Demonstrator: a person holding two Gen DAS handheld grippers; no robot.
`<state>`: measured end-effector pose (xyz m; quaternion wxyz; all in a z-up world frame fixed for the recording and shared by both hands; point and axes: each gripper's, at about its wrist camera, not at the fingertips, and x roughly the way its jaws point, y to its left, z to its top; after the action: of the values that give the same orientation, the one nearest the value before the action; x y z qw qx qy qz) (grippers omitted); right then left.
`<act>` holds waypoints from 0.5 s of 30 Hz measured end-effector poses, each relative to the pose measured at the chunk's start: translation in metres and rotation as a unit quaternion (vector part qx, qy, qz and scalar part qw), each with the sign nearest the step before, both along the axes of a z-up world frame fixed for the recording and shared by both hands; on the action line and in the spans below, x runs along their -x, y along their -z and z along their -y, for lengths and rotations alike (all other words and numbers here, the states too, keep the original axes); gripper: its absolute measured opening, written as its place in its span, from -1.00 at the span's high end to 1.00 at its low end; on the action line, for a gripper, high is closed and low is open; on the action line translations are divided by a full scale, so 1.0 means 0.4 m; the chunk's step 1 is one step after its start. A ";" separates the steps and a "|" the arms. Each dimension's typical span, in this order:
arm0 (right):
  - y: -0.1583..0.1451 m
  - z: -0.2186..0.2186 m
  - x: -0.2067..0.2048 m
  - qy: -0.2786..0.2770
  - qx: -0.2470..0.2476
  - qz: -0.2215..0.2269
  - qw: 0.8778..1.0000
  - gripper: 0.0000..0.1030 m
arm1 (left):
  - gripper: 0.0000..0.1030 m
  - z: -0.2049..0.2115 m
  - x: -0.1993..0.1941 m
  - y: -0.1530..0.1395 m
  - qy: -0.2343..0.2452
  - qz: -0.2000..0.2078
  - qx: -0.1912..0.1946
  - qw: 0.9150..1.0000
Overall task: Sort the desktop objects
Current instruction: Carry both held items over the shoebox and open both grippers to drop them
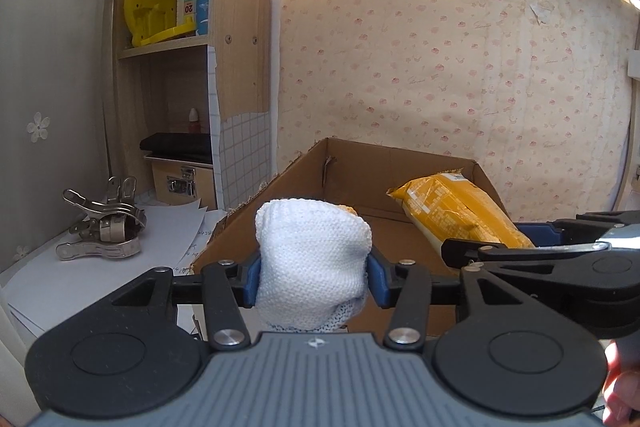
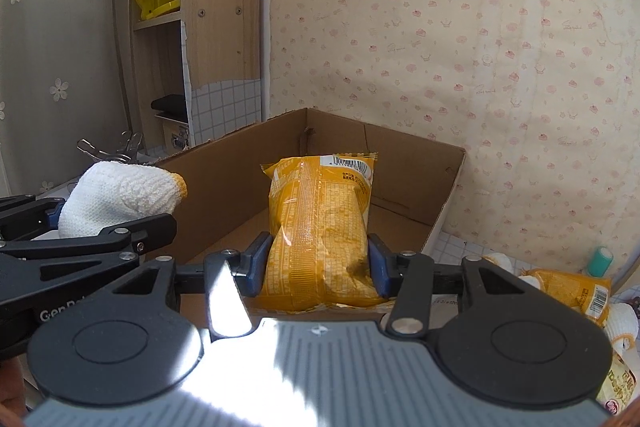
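My left gripper (image 1: 314, 281) is shut on a rolled white knit glove (image 1: 312, 259) with a yellow cuff, held just before the near wall of an open cardboard box (image 1: 360, 163). My right gripper (image 2: 318, 267) is shut on a yellow snack packet (image 2: 320, 227), held over the box's (image 2: 404, 155) near edge. In the left wrist view the packet (image 1: 456, 211) and the right gripper (image 1: 500, 253) show at the right. In the right wrist view the glove (image 2: 120, 195) shows at the left in the left gripper.
Metal clips (image 1: 104, 223) lie on white papers (image 1: 120, 267) left of the box. A wooden shelf unit (image 1: 236, 27) stands behind, holding a yellow plastic piece (image 1: 150, 9) and a small latched case (image 1: 182, 179). More snack packets (image 2: 576, 291), gloves and a teal roll (image 2: 598, 261) lie at the right.
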<state>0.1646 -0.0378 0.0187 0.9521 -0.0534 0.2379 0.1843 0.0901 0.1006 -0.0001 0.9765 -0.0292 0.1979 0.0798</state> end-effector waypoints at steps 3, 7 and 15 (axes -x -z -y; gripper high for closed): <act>0.000 0.000 0.003 -0.001 0.000 0.003 1.000 -0.04 | -0.05 -0.002 -0.001 0.000 0.000 0.000 0.001 1.000; -0.002 0.005 0.006 0.005 -0.001 0.007 1.000 -0.12 | -0.05 -0.004 -0.004 0.001 -0.005 -0.003 0.005 1.000; -0.031 0.038 0.033 0.014 -0.019 0.032 0.999 -0.28 | -0.24 -0.002 -0.008 0.000 -0.007 -0.002 0.002 1.000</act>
<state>0.1515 -0.0530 0.0310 0.9625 -0.0383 0.2047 0.1739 0.0933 0.1013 -0.0001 0.9754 -0.0327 0.2003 0.0863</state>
